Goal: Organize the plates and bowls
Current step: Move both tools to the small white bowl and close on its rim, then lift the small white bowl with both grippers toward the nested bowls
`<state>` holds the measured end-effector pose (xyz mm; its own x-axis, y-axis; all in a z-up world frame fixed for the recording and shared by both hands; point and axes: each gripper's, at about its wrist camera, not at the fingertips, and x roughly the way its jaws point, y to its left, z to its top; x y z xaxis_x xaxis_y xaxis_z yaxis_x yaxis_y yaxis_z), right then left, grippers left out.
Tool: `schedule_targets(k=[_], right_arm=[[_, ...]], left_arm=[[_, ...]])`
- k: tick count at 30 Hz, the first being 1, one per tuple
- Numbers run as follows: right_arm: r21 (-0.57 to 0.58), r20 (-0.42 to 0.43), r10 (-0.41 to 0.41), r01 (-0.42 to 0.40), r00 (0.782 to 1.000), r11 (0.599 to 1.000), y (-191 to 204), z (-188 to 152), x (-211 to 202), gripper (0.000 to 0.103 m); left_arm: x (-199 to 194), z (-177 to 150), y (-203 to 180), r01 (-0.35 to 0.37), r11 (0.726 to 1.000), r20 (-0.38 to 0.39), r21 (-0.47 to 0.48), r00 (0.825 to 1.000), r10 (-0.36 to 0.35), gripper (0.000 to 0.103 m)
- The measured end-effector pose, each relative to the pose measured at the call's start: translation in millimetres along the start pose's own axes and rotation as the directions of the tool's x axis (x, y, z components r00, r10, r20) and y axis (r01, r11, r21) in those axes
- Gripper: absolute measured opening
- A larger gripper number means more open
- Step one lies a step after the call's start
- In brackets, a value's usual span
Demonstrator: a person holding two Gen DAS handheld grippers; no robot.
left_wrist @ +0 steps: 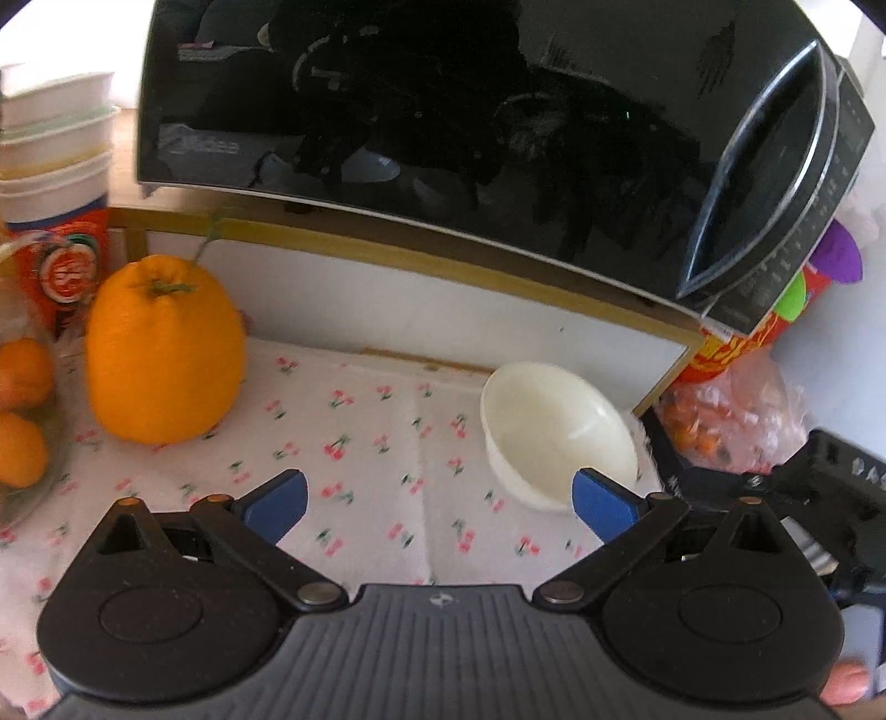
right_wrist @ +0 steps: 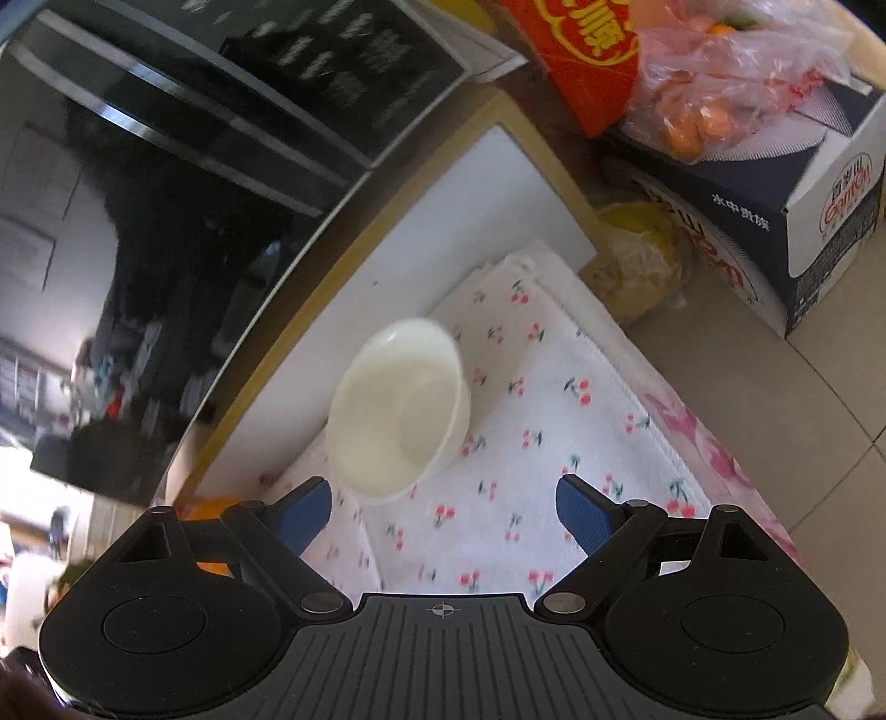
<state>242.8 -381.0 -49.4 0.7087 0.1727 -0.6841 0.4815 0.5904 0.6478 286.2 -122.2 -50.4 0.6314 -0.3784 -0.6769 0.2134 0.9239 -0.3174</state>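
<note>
A small white bowl (left_wrist: 556,429) sits upright on a white cloth with a cherry print (left_wrist: 376,443), under a black microwave (left_wrist: 470,127). My left gripper (left_wrist: 440,507) is open and empty; the bowl lies just beyond its right finger. In the right wrist view the same bowl (right_wrist: 401,415) sits on the cloth (right_wrist: 554,432) just ahead of my open, empty right gripper (right_wrist: 443,512), nearer its left finger. No plates are in view.
A large orange fruit (left_wrist: 163,349) stands on the cloth at left, by smaller oranges in a glass dish (left_wrist: 19,410) and stacked paper cups (left_wrist: 55,149). At right are a red carton (right_wrist: 581,50), a bag of fruit (right_wrist: 714,83) and a dark box (right_wrist: 775,199).
</note>
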Motion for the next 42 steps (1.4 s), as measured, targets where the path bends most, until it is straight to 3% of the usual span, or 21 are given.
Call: schedule_targets(k=[3, 6, 11, 20, 24, 32, 42], right_arm=[[0.016, 0.054, 0.023, -0.024, 0.998, 1.000, -7.8, 3.5, 5.2, 0.090], [0.023, 0.099, 0.044, -0.047, 0.994, 0.999, -13.3, 4.8, 10.2, 0.082], [0.050, 0.120, 0.066, -0.072, 0.991, 0.996, -17.1, 3.0, 24.7, 0.052], [0.054, 0.128, 0.084, -0.092, 0.988, 0.994, -11.2, -2.8, 40.5, 0.025], [0.058, 0.131, 0.062, -0.070, 0.989, 0.996, -11.8, -4.9, 42.2, 0.020], [0.054, 0.126, 0.069, -0.076, 0.990, 0.996, -14.6, -4.3, 45.2, 0.008], [0.038, 0.129, 0.064, -0.069, 0.990, 0.997, -13.2, -5.9, 44.7, 0.007]], left_arm=[[12.5, 2.9, -1.4, 0.017, 1.000, 0.021, -0.014, 1.000, -0.017, 0.098], [25.7, 4.6, -2.6, 0.032, 0.999, 0.039, -0.011, 0.999, -0.032, 0.092], [41.1, 1.0, -6.5, 0.045, 0.999, 0.043, -0.005, 0.998, -0.045, 0.073], [51.4, -3.2, -6.8, 0.049, 0.999, 0.033, -0.006, 0.998, -0.049, 0.044], [53.9, -4.1, -7.2, 0.064, 0.998, 0.016, -0.012, 0.998, -0.064, 0.038], [52.6, -0.2, -12.0, 0.107, 0.994, -0.007, -0.007, 0.994, -0.107, 0.015], [54.2, 0.8, -22.4, 0.093, 0.995, -0.031, 0.036, 0.995, -0.092, 0.012]])
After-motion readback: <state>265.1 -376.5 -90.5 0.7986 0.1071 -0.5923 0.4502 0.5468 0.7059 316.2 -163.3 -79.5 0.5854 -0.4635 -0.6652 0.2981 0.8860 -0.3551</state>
